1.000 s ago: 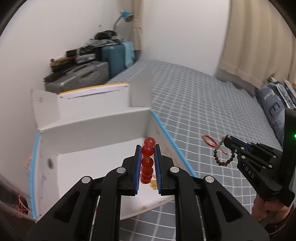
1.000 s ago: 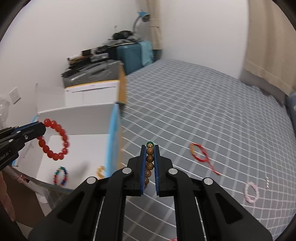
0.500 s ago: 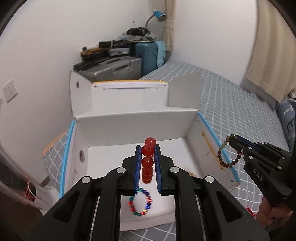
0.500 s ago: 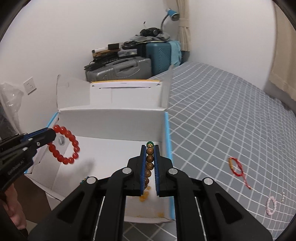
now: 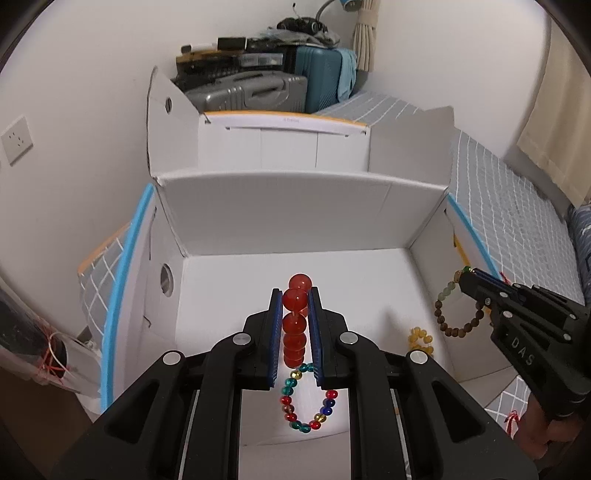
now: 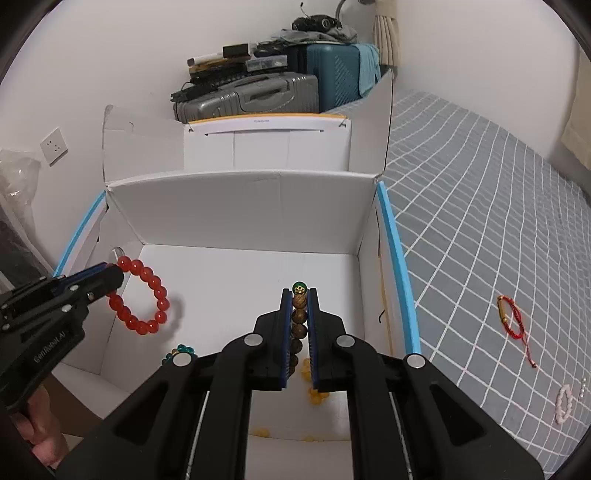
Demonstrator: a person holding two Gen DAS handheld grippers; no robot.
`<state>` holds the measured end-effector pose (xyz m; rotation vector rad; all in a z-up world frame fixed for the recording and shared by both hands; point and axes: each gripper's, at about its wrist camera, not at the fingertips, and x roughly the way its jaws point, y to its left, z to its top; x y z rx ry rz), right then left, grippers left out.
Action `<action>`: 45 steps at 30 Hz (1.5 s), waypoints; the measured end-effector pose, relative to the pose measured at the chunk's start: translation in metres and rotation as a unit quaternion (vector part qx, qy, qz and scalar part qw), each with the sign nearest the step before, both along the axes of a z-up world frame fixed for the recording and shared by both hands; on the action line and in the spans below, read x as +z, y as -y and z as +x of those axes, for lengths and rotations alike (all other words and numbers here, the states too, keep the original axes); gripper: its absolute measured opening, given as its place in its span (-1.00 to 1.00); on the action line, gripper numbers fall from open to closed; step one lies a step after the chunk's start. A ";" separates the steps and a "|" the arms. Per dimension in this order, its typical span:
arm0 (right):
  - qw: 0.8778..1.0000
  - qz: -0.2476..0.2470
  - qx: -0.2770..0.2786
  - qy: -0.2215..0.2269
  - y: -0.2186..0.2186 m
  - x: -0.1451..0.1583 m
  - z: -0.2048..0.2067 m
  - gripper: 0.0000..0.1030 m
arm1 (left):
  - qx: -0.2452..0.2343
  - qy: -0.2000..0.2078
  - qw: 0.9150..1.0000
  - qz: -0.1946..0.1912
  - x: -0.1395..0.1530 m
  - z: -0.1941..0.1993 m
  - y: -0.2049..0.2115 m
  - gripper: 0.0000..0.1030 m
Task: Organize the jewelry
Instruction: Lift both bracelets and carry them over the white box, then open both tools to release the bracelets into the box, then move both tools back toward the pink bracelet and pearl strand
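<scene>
While the left gripper [image 5: 294,325] pinches a red round-bead bracelet [image 6: 142,295], the right gripper [image 6: 300,332] clamps a brown wooden-bead bracelet [image 5: 456,314]. Both hang over the open white cardboard box [image 5: 295,221] (amber beads [image 5: 419,338], seemingly, lie inside).

White walls [image 6: 110,55], bare. Wall socket [image 6: 54,146] on left wall. Far corner: grey suitcase [image 6: 251,96] and teal suitcase [image 6: 336,74] side by side, misc. clutter stacked on top. Desk lamp [image 5: 345,4] behind, partly cut off. Beige curtain [image 5: 550,122] at right. Bed w/ grey checked sheet [image 6: 498,203] fills right side. Lighting even.
</scene>
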<state>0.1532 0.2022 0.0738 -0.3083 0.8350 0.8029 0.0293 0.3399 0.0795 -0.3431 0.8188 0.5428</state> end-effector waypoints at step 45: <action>0.990 -0.001 -0.128 0.059 0.164 0.027 0.061 0.85 | -0.070 0.034 0.997 -0.002 0.018 0.031 0.084 0.89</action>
